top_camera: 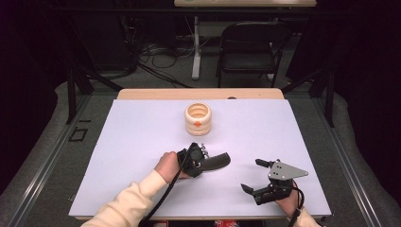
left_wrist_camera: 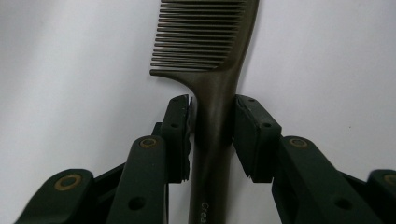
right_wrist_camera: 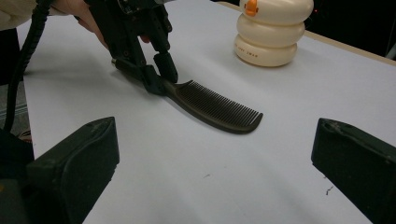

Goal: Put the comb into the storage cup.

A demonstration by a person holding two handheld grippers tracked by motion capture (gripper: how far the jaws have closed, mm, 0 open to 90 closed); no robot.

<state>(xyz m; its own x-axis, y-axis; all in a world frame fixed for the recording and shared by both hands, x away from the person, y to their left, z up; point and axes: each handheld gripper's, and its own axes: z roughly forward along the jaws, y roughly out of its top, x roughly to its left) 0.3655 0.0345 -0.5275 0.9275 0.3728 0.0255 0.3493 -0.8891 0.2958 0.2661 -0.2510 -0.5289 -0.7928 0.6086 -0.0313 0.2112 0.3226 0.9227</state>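
Observation:
A dark brown comb (top_camera: 219, 161) lies flat on the white table sheet (top_camera: 142, 132), teeth end pointing right. My left gripper (top_camera: 201, 160) is shut on the comb's handle; in the left gripper view both pads (left_wrist_camera: 177, 135) press the handle's sides, with the comb (left_wrist_camera: 210, 56) stretching away beyond them. The right gripper view shows that left gripper (right_wrist_camera: 159, 77) gripping the comb (right_wrist_camera: 215, 107) from the far left. My right gripper (top_camera: 252, 175) rests near the front right of the sheet, open and holding nothing, its two jaws spread wide in its own view (right_wrist_camera: 215, 140).
A cream ribbed round container (top_camera: 198, 118) with an orange mark stands at the back middle of the sheet, also seen as the container (right_wrist_camera: 273, 32) in the right gripper view. A folding chair (top_camera: 250, 47) and cables sit beyond the table.

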